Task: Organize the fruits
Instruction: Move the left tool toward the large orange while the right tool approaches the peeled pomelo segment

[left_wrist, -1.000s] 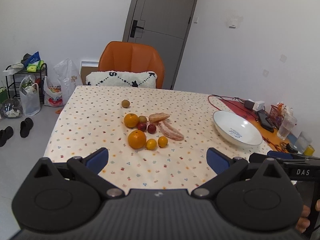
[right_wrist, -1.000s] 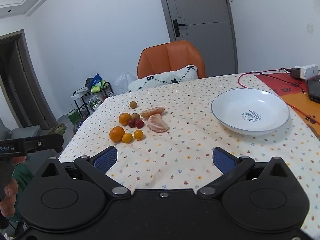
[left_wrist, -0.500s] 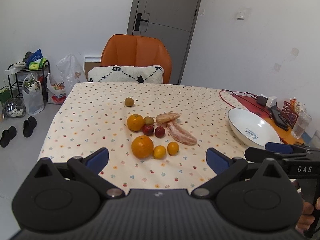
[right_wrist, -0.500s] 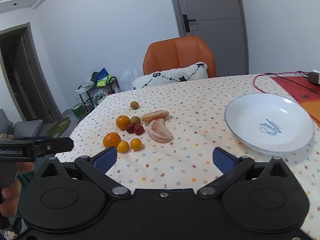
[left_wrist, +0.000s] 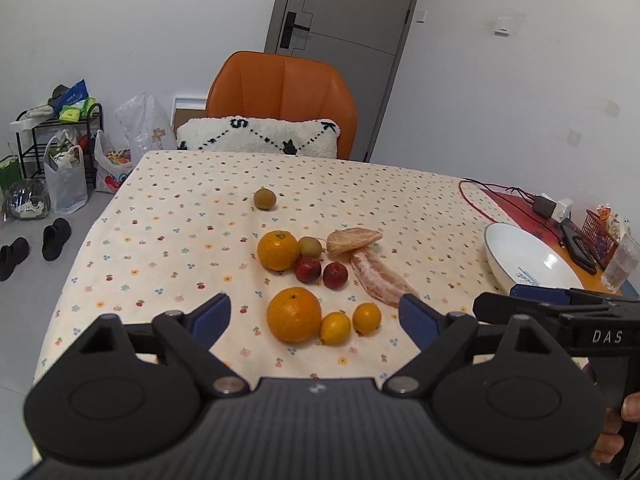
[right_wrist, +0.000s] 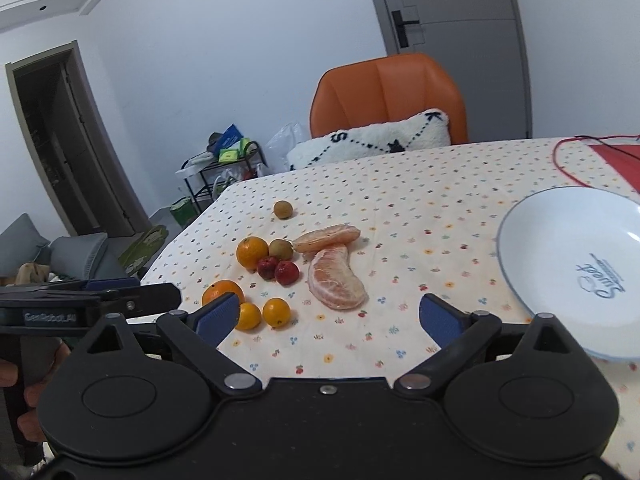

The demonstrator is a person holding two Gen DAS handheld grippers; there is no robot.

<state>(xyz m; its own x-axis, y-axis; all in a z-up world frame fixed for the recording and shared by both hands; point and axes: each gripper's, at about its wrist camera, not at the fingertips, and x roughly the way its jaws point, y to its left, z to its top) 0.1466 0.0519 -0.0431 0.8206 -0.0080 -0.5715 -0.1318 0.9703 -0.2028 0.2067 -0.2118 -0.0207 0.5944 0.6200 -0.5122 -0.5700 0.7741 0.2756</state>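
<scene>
Fruits lie in a cluster on the flowered tablecloth: a large orange point(left_wrist: 294, 314), a second orange point(left_wrist: 278, 250), two small yellow fruits point(left_wrist: 335, 327), two red fruits point(left_wrist: 335, 275), two peeled citrus pieces point(left_wrist: 382, 276) and two brownish round fruits, one of them point(left_wrist: 265, 198) apart at the back. A white plate point(left_wrist: 528, 258) sits to the right. My left gripper point(left_wrist: 315, 316) is open and empty, just short of the large orange. My right gripper point(right_wrist: 330, 318) is open and empty, near the front of the peeled piece point(right_wrist: 337, 277), with the plate point(right_wrist: 568, 264) on its right.
An orange chair point(left_wrist: 282, 96) with a white cushion stands at the far table edge. Cables, a red mat, a small basket and a glass point(left_wrist: 620, 264) crowd the right end. Shoes and bags lie on the floor at left.
Both grippers have moved forward and lower toward the fruit cluster, which now looks larger and nearer. Both stay open. No fruit has moved.
</scene>
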